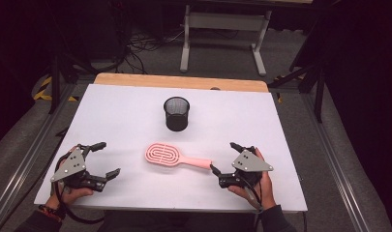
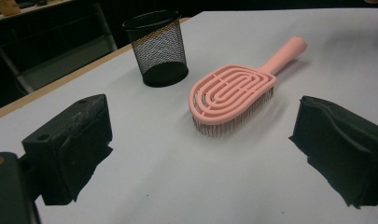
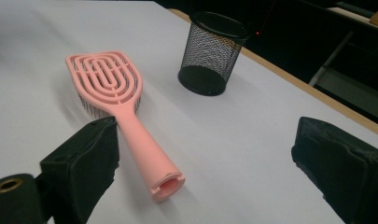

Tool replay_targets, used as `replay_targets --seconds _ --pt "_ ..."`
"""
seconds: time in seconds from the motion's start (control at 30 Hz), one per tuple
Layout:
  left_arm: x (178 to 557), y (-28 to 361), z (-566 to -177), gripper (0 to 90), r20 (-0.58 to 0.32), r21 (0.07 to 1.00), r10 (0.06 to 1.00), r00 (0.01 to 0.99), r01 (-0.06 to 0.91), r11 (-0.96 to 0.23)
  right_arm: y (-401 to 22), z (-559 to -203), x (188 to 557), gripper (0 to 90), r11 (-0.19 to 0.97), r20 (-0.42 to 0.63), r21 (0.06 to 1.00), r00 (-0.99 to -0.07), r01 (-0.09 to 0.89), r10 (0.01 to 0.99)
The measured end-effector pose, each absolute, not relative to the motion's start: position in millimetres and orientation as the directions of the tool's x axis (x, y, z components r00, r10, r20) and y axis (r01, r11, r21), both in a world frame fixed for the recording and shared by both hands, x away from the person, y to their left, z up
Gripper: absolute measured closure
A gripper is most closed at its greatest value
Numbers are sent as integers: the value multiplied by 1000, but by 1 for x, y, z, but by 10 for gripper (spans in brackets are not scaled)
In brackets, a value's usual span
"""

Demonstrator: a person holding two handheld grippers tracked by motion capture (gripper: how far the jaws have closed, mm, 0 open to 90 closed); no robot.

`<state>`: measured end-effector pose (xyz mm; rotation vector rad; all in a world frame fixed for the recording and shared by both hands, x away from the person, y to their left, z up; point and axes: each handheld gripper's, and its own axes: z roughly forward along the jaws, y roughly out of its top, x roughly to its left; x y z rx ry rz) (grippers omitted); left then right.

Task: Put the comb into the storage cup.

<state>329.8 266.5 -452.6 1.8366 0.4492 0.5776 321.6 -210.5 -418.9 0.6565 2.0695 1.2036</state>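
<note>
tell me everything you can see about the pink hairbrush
The pink hairbrush looks like moulded plastic: a vented oval head of looped ribs, thin bristles under it, and a tapering handle with a hollow end. It lies flat, bristles down, on the white table, in front of the black mesh cup. The handle end lies at the open right gripper, ungripped.

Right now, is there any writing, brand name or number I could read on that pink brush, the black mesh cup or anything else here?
None: no word, number or logo can be read on the pink hairbrush, the black mesh cup or the white table.
</note>
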Motion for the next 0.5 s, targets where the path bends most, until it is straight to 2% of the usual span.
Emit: replay_targets --seconds 0.13,0.33,0.5 --pt "329 265 -456 54 176 937 562 808 37 -348 -205 -421 326 82 484 -258 862 -692 151 675" --pt "328 268 -460 54 164 934 563 810 55 -352 -191 -422 333 83 515 -241 838 -727 179 643" --pt "324 268 -461 54 169 932 562 810 53 -358 -167 -417 343 70 596 -234 772 -774 220 589"
